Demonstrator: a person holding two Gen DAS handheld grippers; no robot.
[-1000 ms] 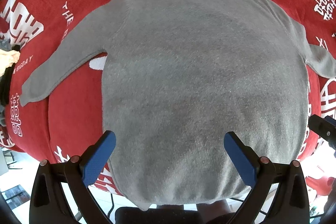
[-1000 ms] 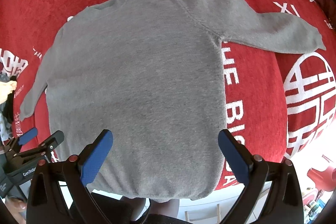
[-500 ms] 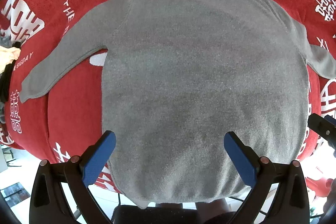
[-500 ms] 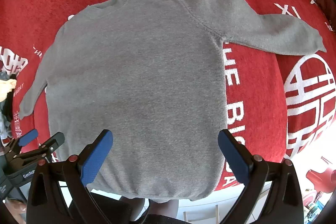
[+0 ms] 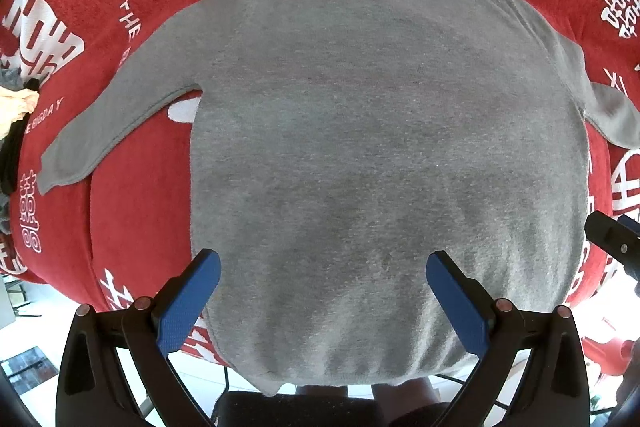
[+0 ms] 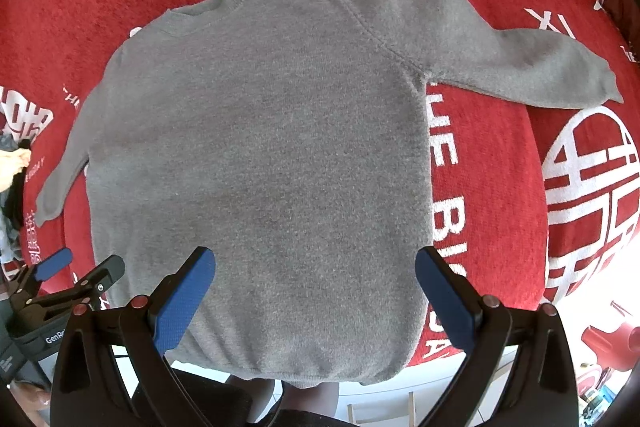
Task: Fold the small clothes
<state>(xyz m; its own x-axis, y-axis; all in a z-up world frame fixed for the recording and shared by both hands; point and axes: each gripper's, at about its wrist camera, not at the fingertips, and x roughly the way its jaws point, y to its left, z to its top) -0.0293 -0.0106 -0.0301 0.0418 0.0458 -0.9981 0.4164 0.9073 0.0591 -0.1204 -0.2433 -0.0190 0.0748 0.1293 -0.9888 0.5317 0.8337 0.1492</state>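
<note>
A grey long-sleeved sweater (image 5: 380, 131) lies flat on a red cloth, collar far, hem at the near edge, both sleeves spread out. It also shows in the right wrist view (image 6: 260, 147). My left gripper (image 5: 322, 293) is open and empty, hovering above the sweater's lower left part. My right gripper (image 6: 314, 291) is open and empty above the lower right part. The left gripper shows at the lower left of the right wrist view (image 6: 76, 275). Part of the right gripper shows at the right edge of the left wrist view (image 5: 612, 239).
The red cloth (image 5: 132, 219) with white lettering covers the table (image 6: 500, 227). A pile of other clothes (image 5: 16, 107) lies at the far left edge. The table's near edge runs just below the hem, with floor beyond.
Both grippers have drifted very slightly; the sweater looks a little lower in the left wrist view. Nothing was grasped or moved.
</note>
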